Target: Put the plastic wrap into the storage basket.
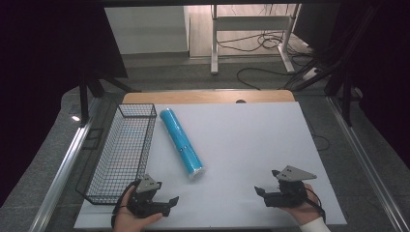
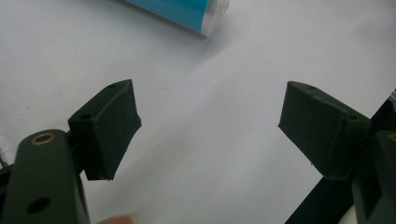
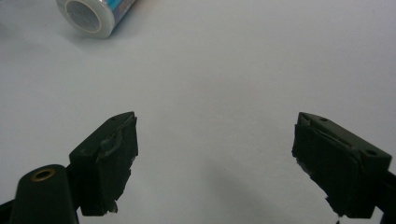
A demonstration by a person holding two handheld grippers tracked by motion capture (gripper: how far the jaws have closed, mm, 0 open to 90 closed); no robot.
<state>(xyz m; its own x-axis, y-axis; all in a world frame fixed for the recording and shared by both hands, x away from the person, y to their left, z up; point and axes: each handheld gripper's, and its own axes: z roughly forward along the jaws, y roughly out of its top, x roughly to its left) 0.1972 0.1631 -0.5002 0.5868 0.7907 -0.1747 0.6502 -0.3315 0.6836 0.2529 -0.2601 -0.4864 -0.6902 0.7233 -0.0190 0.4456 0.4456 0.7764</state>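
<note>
I see the blue roll (image 1: 181,143) lying on its side on the white table sheet (image 1: 241,145), slanting from the far left toward me, its near end ahead of and between my two grippers, closer to the left one. It sits just beside the wire basket (image 1: 123,150), apart from it as far as I can tell.

My left gripper (image 1: 164,203) rests low at the near left edge, by the basket's near corner, well short of the roll. In the left gripper view the roll's end (image 2: 187,11) shows at the top, beyond the jaws. Those jaws stand wide apart with only bare sheet between them; they hold nothing and the pads touch nothing.

My right gripper (image 1: 265,193) sits near the right front, well apart from the roll. In the right gripper view the roll's open end (image 3: 91,16) lies off to the upper left. These jaws too gape wide, empty.

The roll is a long cylinder wrapped in glossy blue film, with a pale ring-shaped end and a hollow core. The basket is black wire mesh, rectangular and open-topped. The jaw pads are matt black blocks, the right pair scuffed at the edges. The sheet is smooth and plain.
</note>
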